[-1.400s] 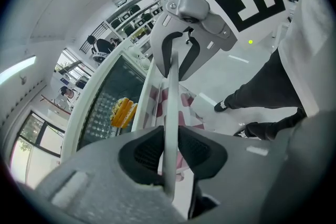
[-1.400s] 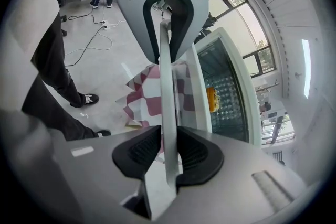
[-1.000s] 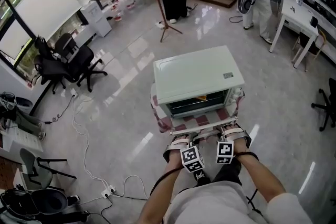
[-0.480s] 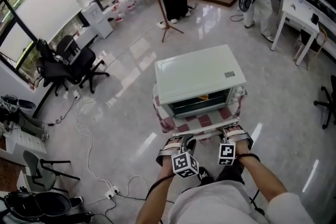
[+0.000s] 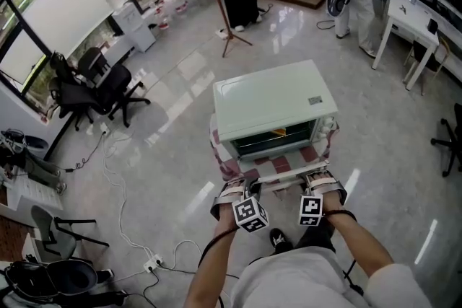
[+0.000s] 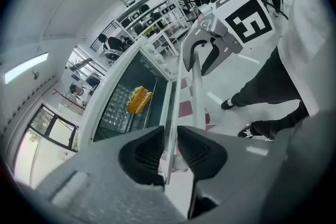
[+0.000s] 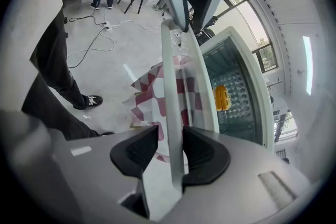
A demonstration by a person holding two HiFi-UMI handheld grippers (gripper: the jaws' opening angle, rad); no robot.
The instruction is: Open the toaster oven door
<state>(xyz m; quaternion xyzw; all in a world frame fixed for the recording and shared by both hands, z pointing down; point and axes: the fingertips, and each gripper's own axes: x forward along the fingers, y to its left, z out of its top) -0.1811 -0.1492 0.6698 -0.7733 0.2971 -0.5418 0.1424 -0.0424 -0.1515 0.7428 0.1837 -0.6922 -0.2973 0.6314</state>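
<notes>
Head view: the toaster oven [image 5: 274, 108] sits on a red-checked cloth [image 5: 222, 168] with its door [image 5: 278, 164] swung down. The left gripper [image 5: 242, 192] and right gripper [image 5: 315, 184] meet the door handle [image 5: 283, 175] (one near each end).

Left gripper view: the jaws are narrow and closing. The handle's thin edge runs between them with a gap on either side. Beyond the jaws, yellow food [image 6: 140, 99] lies inside the oven.

Right gripper view: the jaws are wide and opening, with the handle bar between them, unclamped.
</notes>
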